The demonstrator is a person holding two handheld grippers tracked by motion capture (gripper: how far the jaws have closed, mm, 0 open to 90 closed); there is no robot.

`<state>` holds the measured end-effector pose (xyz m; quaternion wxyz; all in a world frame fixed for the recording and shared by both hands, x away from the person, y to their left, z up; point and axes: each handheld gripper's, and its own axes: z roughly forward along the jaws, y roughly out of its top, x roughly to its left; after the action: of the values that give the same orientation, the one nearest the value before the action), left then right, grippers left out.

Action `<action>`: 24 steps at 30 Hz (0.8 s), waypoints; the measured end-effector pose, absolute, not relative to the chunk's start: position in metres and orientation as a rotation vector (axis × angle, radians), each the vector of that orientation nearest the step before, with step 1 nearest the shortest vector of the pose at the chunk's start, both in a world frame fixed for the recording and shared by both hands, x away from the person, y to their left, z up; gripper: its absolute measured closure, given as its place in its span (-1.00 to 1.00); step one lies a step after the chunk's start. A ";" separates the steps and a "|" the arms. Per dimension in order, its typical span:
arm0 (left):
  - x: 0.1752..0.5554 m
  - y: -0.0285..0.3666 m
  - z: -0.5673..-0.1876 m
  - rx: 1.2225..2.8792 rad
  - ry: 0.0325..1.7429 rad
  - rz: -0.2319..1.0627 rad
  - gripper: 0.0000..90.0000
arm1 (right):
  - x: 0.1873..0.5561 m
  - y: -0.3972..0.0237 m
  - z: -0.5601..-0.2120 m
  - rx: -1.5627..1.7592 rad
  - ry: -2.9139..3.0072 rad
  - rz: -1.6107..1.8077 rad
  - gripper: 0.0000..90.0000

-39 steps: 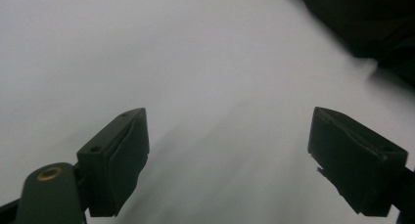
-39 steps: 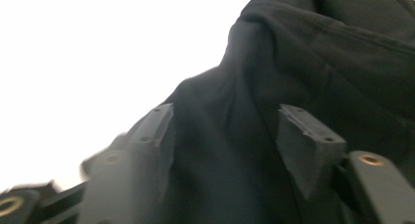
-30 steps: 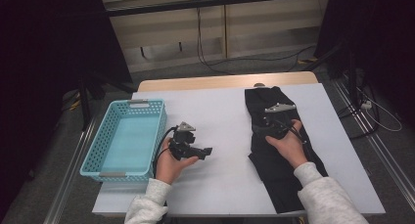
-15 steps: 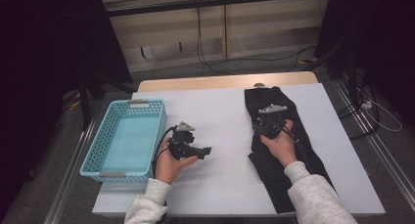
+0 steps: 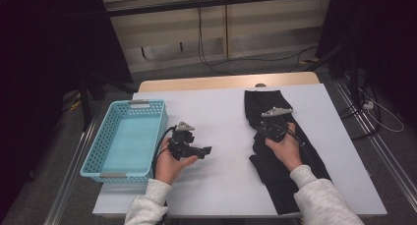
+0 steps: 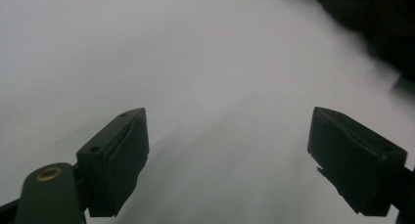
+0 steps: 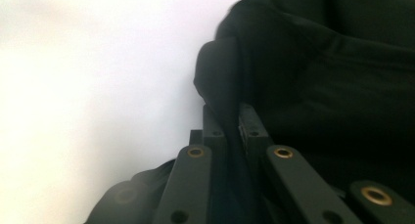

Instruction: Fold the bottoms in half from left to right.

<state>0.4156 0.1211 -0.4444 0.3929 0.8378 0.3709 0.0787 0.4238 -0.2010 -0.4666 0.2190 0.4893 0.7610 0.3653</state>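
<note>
A long black garment [image 5: 287, 151] lies lengthwise on the right half of the white table [image 5: 221, 112]. My right gripper [image 5: 263, 129] rests on the garment's left edge; its jaws have just been closing and now pinch a raised fold of the black cloth [image 7: 222, 82] between them. My left gripper [image 5: 204, 150] is held just above the table at centre left, pointing right. Its jaws stand wide apart with nothing between them, and the bare white tabletop [image 6: 220, 87] shows beyond.
A light blue plastic basket [image 5: 101, 161] sits at the table's left edge. The table's wooden far edge [image 5: 226, 81] shows behind the white sheet. Cables and dark stands [image 5: 354, 72] surround the table on the floor.
My right gripper has shifted a little toward the garment's left edge and its jaws have closed on a fold of cloth. The left gripper has stayed where it was.
</note>
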 end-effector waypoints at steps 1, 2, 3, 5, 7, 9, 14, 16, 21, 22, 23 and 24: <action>0.416 0.121 -0.444 2.120 0.949 0.201 -0.66 | 0.422 -0.199 -0.467 1.341 2.128 1.019 0.89; 0.416 0.122 -0.444 2.118 0.953 0.200 -0.66 | 0.419 -0.194 -0.467 1.306 2.155 1.024 0.88; 0.416 0.121 -0.445 2.114 0.958 0.202 -0.66 | 0.416 -0.191 -0.467 1.290 2.166 1.024 0.88; 0.417 0.122 -0.444 2.108 0.965 0.199 -0.66 | 0.411 -0.184 -0.467 1.242 2.201 1.044 0.89; 0.418 0.122 -0.444 2.100 0.975 0.198 -0.66 | 0.404 -0.177 -0.467 1.205 2.235 1.062 0.88; 0.420 0.122 -0.444 2.092 0.988 0.189 -0.66 | 0.397 -0.169 -0.467 1.166 2.267 1.085 0.88; 0.424 0.122 -0.442 2.057 1.027 0.184 -0.66 | 0.375 -0.147 -0.465 1.033 2.369 1.125 0.88; 0.426 0.121 -0.441 2.047 1.035 0.183 -0.66 | 0.368 -0.139 -0.465 0.995 2.399 1.130 0.88; 0.435 0.112 -0.445 2.039 1.059 0.174 -0.63 | 0.356 -0.128 -0.464 0.933 2.447 1.155 0.87; 0.437 0.110 -0.445 2.043 1.061 0.175 -0.61 | 0.354 -0.127 -0.464 0.927 2.454 1.155 0.84; 0.440 0.108 -0.446 2.050 1.051 0.169 -0.59 | 0.354 -0.126 -0.464 0.929 2.454 1.148 0.78; 0.442 0.106 -0.447 2.039 1.059 0.168 -0.53 | 0.354 -0.126 -0.464 0.938 2.440 1.154 0.71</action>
<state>0.4416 0.1061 -0.4466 0.4070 0.8085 0.4198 0.0664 0.3536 -0.1262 -0.4637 0.1417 0.3250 0.8453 0.3997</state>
